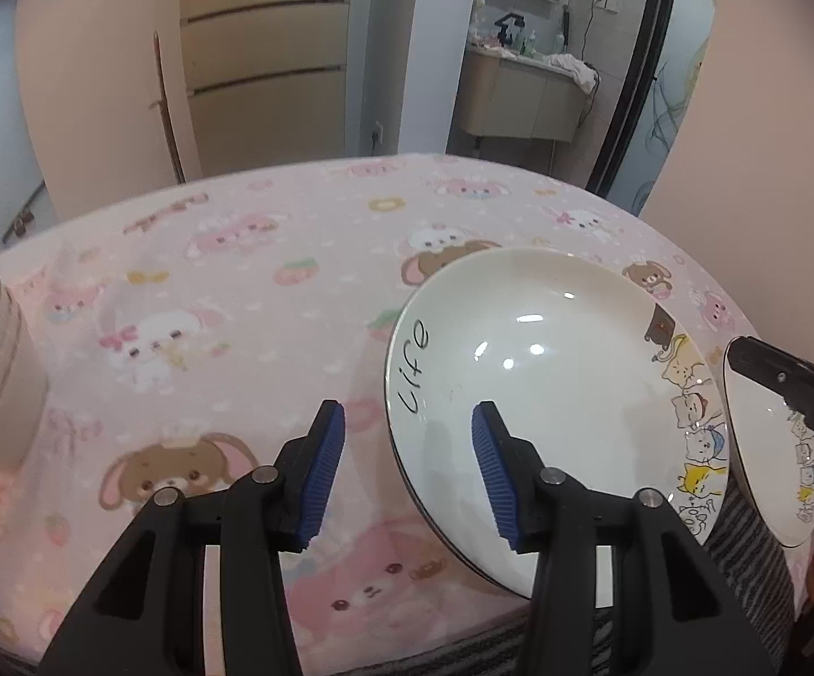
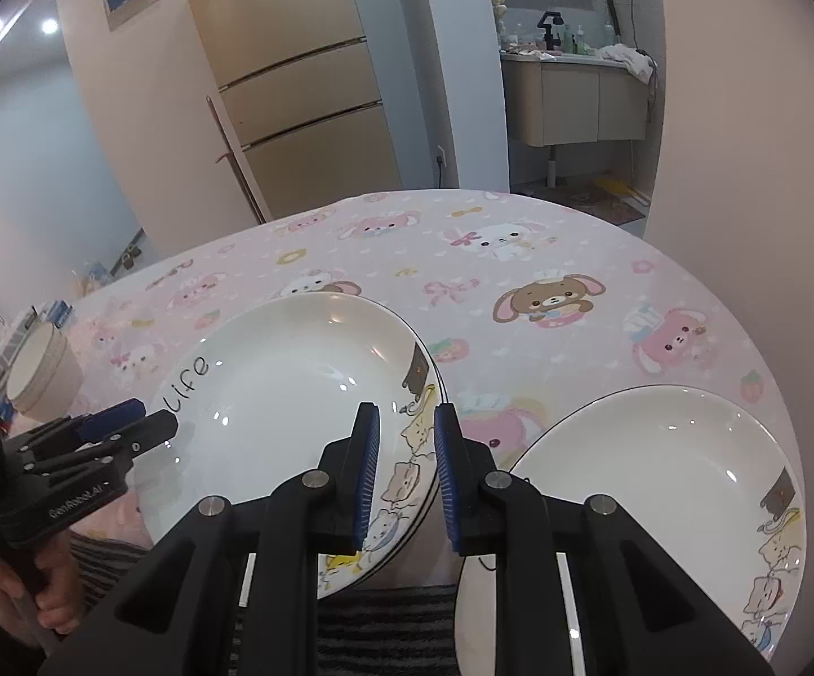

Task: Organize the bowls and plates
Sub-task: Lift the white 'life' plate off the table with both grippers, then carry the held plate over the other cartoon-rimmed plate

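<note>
Two plates [image 2: 305, 394] [image 2: 649, 484], perhaps three stacked, one bowl [image 2: 40, 372]; left claw [image 1: 407, 473] and right claw [image 2: 407, 479] both spread, empty.

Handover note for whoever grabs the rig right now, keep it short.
Left gripper: open, holding nothing, straddling the left rim of the "Life" plates.
Right gripper: open, holding nothing, straddling their right rim.
"Life" plates: apparently a stack, centre of the table.
Single plate: alone at the right, near the table edge.
Bowl: far left, apart.
Done: part of the plates stacked.
Left: stack the single plate, then place the bowl.
</note>
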`<state>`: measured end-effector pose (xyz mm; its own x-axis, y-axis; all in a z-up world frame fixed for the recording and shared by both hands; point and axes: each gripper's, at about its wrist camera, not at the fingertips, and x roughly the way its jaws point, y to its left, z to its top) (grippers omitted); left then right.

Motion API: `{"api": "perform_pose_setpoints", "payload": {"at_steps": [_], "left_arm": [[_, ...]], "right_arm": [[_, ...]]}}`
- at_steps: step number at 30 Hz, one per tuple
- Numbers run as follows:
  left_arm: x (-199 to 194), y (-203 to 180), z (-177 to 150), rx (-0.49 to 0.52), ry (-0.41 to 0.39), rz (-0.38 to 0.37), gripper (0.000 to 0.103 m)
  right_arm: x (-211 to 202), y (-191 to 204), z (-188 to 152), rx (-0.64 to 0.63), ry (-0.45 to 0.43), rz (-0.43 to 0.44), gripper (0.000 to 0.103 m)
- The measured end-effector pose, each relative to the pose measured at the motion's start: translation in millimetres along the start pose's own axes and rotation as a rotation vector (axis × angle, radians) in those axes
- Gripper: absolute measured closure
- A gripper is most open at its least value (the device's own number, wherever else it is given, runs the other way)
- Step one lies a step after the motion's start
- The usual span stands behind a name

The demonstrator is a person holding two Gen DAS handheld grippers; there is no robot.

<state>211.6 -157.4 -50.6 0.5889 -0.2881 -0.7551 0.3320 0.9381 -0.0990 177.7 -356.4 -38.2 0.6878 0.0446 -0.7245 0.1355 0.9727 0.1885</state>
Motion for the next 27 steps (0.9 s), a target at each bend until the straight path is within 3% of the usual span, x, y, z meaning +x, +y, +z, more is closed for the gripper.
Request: {"api": "perform_pose_setpoints", "payload": {"at_steps": [1, 3, 6, 10, 14, 18, 20, 25, 26, 27], "left_arm": [[-3.9, 0.1, 0.3, 0.004, -0.019, 0.003, 0.038], [-16.2, -3.4, -0.4, 0.012, -0.068, 0.0, 0.027], [-31.5, -18.6, -0.8, 0.045, -0.071, -0.057, 0.026], [-48.5, -57.1, -6.4, 0.086, -0.007, -0.232, 0.021], [-41.0, -100.3, -15.6, 0.106, 0.149, -0.393, 0.021], [-37.7, -134.6, -24.1, 0.168, 0.188, -0.389, 0.021], [-33.3, -143.6, -25.5, 0.157, 0.23, -0.427, 0.021], [-16.1, -161.8, -22.9, 0.088, 0.306, -0.473, 0.022], [-8.0, -165.6, -22.4, 0.077, 0.342, -0.466, 0.025], [-2.1, -170.0, -24.0, 0.064, 0.381, -0.476, 0.04]], "right_arm": [[-0.9, -1.2, -0.4, 0.01, -0.001, 0.009, 0.082], [-5.7, -6.6, -4.0, 0.044, -0.003, 0.028, 0.082], [-20.5, -19.4, -13.0, 0.079, -0.021, 0.039, 0.082], [-56.6, -47.8, -30.2, 0.084, -0.082, -0.016, 0.082], [-84.9, -82.1, -48.6, 0.116, -0.117, -0.117, 0.082], [-107.8, -120.6, -64.8, 0.222, -0.14, -0.14, 0.082], [-115.5, -139.9, -72.3, 0.281, -0.149, -0.162, 0.082], [-113.0, -180.2, -97.3, 0.461, -0.109, -0.05, 0.082], [-111.3, -183.0, -101.7, 0.473, -0.101, -0.054, 0.082], [-109.5, -185.0, -105.8, 0.482, -0.094, -0.062, 0.082]]}}
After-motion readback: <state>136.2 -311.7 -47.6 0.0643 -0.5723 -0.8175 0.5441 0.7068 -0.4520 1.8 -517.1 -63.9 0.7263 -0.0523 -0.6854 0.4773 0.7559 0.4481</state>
